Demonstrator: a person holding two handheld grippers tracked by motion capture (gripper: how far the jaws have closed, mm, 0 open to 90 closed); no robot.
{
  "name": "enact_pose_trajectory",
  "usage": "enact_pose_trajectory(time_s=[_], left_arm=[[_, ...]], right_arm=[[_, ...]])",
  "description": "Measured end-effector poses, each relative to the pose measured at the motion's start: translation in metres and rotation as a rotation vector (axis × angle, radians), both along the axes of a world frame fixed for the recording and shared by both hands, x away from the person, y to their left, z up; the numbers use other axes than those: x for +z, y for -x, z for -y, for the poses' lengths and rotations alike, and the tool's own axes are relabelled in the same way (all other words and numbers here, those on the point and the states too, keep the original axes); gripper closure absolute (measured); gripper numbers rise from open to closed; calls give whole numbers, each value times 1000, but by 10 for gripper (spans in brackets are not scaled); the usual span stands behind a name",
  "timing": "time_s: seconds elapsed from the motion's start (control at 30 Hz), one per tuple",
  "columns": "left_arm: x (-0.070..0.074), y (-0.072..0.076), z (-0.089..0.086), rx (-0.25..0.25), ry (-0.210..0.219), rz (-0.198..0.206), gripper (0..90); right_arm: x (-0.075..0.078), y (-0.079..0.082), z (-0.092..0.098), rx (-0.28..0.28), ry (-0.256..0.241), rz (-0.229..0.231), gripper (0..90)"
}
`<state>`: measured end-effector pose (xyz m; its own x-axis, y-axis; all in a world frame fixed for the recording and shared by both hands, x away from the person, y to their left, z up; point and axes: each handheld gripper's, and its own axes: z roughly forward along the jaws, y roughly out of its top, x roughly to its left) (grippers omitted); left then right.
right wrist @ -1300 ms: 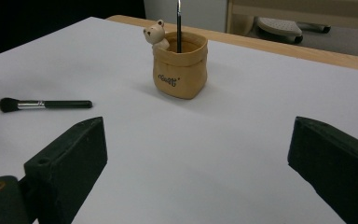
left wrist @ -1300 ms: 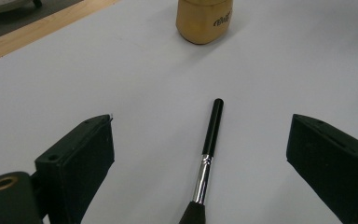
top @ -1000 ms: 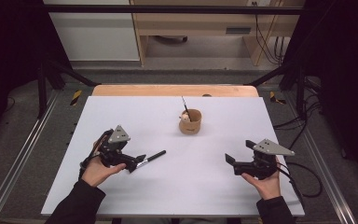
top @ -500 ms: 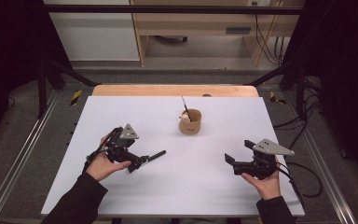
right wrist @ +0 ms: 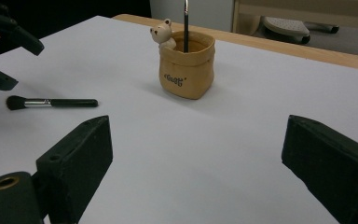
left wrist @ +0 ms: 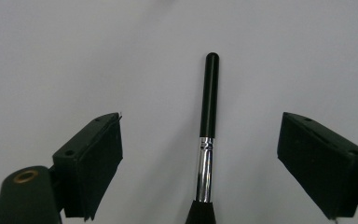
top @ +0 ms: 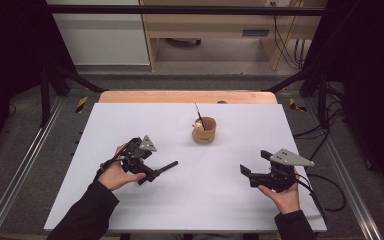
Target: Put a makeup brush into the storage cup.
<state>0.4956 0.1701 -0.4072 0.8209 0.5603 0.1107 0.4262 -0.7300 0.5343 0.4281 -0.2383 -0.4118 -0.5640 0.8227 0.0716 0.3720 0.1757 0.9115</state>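
Lying between the left tool's [left wrist: 200,154] spread jaws — the makeup brush [left wrist: 208,126].

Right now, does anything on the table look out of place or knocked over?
Only the makeup brush: it lies flat on the white table, between the open left gripper jaws, while another stands in the upright tan holder. Nothing spilled or damaged.

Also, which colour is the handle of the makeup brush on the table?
The makeup brush has a black handle with a silver ferrule, clearest in the left gripper view.
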Motion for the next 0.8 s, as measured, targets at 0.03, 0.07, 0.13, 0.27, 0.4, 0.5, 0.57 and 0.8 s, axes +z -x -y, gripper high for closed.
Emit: enact_pose_trajectory(time_s=[0.03,0.07,0.13,0.27,0.4,0.5,0.57,0.8], left_arm=[[-1,-1,2,-2,-8,-3,144],[-1,-1,2,-2,-8,-3,156],[-4,-3,5,-12,-31,-14,172],[-9,-6,9,-18,-51,-29,217],[-13,-9,12,-25,-71,-48,248],[-17,-11,13,-34,-96,-66,264],[-18,-11,14,-35,-101,-71,286],[-25,-14,17,-61,-136,-109,377]], right_arm=[[0,0,0,-1,0,-1,92],[0,0,0,0,0,-2,93],[0,0,0,0,1,-1,94],[0,0,0,-2,4,-2,97],[-1,-1,-1,0,5,-6,98],[-1,-1,-1,2,7,-8,99],[-1,-1,-1,3,8,-8,99],[-2,-1,-2,7,10,-16,100]])
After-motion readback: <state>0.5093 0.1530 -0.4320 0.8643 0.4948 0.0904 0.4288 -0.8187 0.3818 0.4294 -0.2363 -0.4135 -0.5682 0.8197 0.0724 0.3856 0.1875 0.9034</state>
